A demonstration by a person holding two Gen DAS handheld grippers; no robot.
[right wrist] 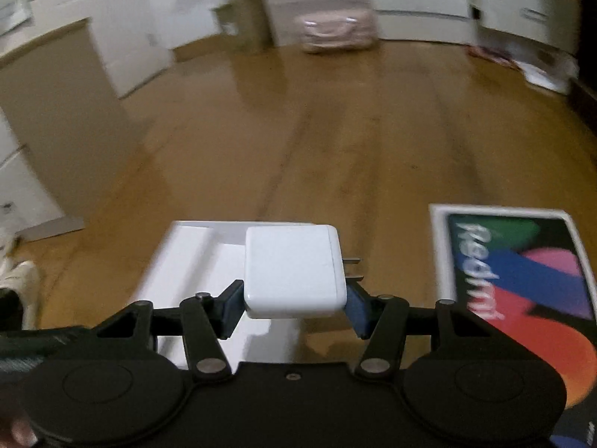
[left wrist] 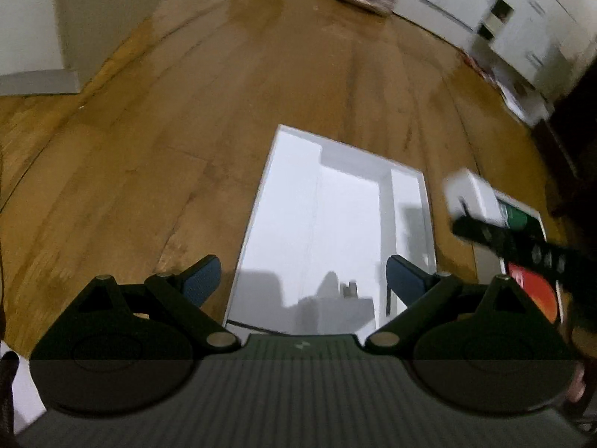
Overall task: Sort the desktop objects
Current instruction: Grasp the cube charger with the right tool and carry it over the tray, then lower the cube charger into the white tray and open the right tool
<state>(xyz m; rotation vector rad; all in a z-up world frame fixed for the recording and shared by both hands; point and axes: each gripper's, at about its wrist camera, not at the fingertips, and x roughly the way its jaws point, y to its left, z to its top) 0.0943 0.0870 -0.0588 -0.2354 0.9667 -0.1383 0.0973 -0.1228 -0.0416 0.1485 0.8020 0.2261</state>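
Observation:
My right gripper (right wrist: pixel 293 308) is shut on a white charger block (right wrist: pixel 293 270) with two metal prongs pointing right, held above the near part of an open white box tray (right wrist: pixel 194 254). The charger (left wrist: pixel 472 196) and the right gripper (left wrist: pixel 485 227) also show at the right edge of the left wrist view. My left gripper (left wrist: pixel 303 283) is open and empty over the near end of the white tray (left wrist: pixel 298 205). A colourful Redmi box lid (right wrist: pixel 522 272) lies to the tray's right; it also shows in the left wrist view (left wrist: pixel 533 291).
Everything lies on a wooden floor (right wrist: pixel 335 130). A pink bag (right wrist: pixel 335 31) stands far back by white cabinets (right wrist: pixel 522 7). Papers (right wrist: pixel 537 67) lie at the far right. A white cabinet (left wrist: pixel 30 26) stands at the left.

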